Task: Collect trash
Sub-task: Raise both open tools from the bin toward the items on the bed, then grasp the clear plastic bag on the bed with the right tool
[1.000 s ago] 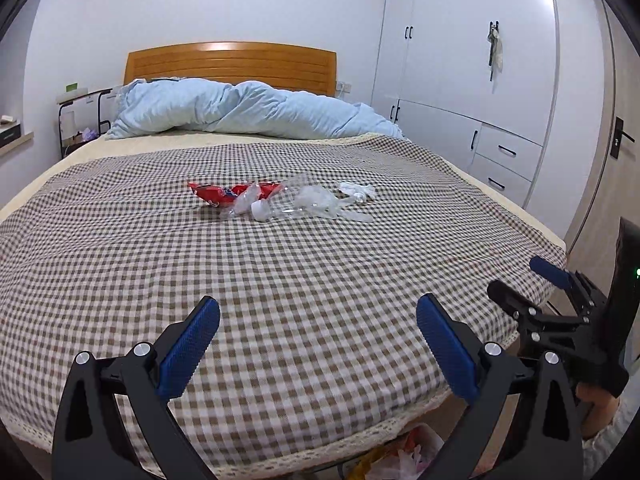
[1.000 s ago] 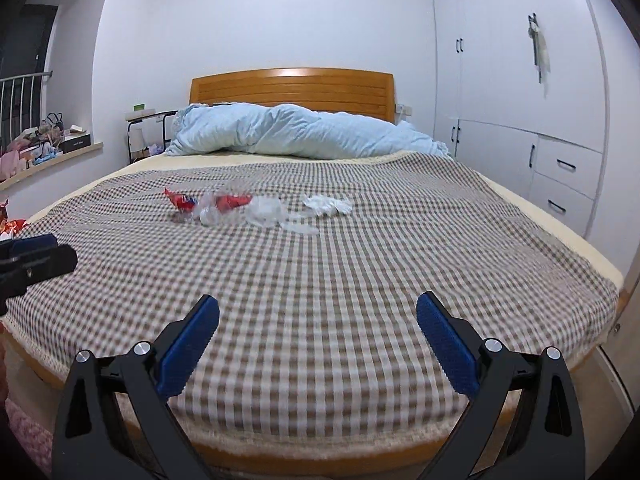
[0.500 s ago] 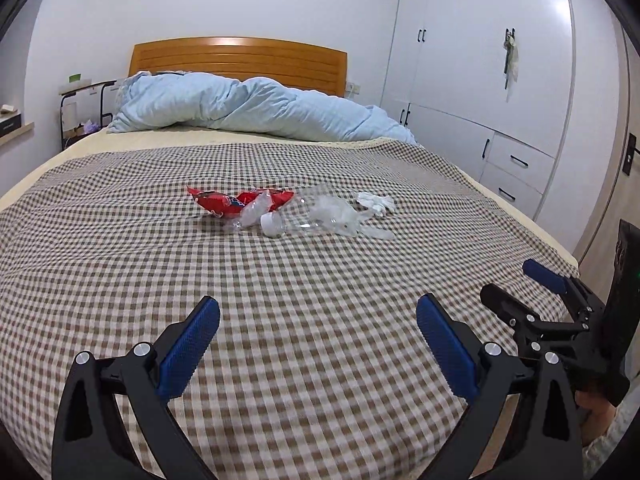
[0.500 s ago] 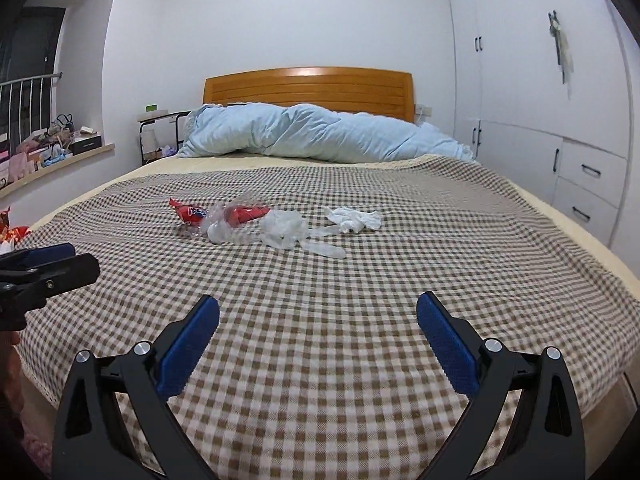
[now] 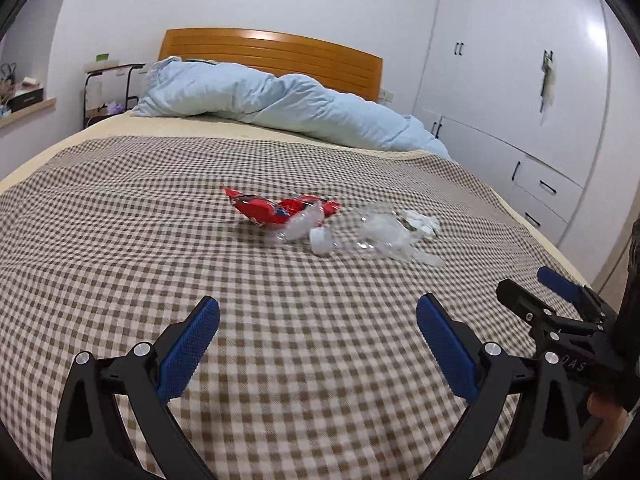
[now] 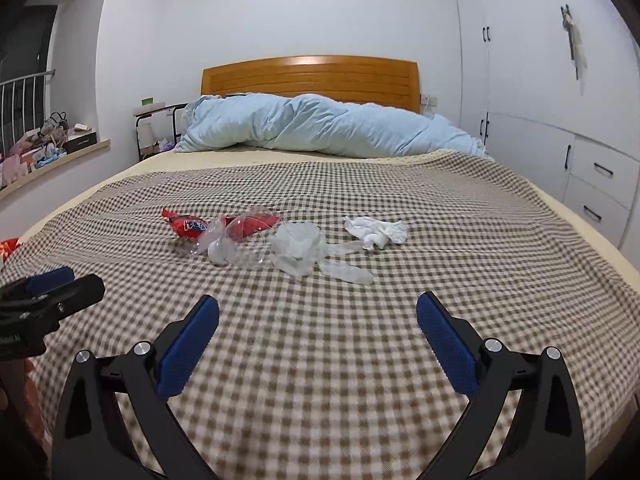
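Trash lies in a loose row mid-bed on the checked bedspread [image 5: 120, 240]: a red snack wrapper [image 5: 264, 210], a crushed clear plastic bottle [image 5: 316, 232] with a white cap, clear plastic film [image 5: 384, 236] and a crumpled white tissue [image 5: 422, 222]. In the right wrist view they show as wrapper [image 6: 188, 226], bottle [image 6: 232, 244], film [image 6: 300, 248] and tissue [image 6: 376, 232]. My left gripper [image 5: 318, 340] is open and empty, short of the trash. My right gripper [image 6: 318, 340] is open and empty, also short of it, and shows at the right of the left wrist view [image 5: 536, 292].
A light blue duvet [image 6: 320, 128] is bunched against the wooden headboard [image 6: 312, 76]. White wardrobes and drawers [image 6: 560, 100] line the right wall. A bedside rack [image 6: 156, 132] and a cluttered sill [image 6: 48, 148] stand at the left.
Both grippers have moved forward over the bed toward the trash, which now looks larger and nearer. Both stay open and empty.
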Motion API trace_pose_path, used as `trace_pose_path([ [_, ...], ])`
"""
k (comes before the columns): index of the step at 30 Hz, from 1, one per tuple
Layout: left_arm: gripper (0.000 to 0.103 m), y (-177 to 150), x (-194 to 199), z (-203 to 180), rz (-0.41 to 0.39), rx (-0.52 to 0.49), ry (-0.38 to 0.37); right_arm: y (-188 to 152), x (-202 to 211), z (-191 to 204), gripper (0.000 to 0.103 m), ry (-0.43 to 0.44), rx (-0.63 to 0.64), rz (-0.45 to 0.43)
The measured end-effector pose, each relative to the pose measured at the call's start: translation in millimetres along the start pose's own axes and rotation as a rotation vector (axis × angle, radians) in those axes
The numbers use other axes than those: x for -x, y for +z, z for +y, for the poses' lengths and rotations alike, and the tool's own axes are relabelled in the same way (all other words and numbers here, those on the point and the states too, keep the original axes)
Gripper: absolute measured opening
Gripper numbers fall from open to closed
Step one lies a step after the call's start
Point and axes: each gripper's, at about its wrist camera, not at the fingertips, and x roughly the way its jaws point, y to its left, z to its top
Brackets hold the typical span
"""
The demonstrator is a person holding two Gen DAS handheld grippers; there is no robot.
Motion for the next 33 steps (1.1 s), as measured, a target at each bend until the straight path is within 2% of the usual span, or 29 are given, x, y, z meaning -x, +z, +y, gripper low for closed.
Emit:
trace_pose_path([
  [8, 0.096, 18, -25, 17, -0.007, 0.040, -0.003, 20, -59, 3, 0.095, -0.116, 0.038, 0.086],
  [16, 0.096, 41, -54, 21, -0.015, 0.043, -0.002, 41, -117, -7, 0.095, -0.166, -0.010, 0.121],
  [21, 0.096, 51, -73, 24, -0.029, 0.038, -0.003, 49, -151, -15, 0.095, -0.242, -0.053, 0.157],
  [26, 0.096, 55, -90, 27, -0.025, 0.030, -0.006, 48, -171, -10, 0.095, -0.185, -0.061, 0.199],
  [28, 0.096, 53, -97, 25, -0.035, 0.008, 0.012, 48, -169, -6, 0.095, -0.158, -0.055, 0.189],
  [31, 0.096, 50, -109, 22, 0.001, -0.011, 0.017, 49, -170, -1, 0.095, -0.120, -0.035, 0.180],
  [33, 0.096, 50, -109, 21, -0.003, -0.014, 0.014, 50, -171, 4, 0.095, -0.111, -0.018, 0.183],
])
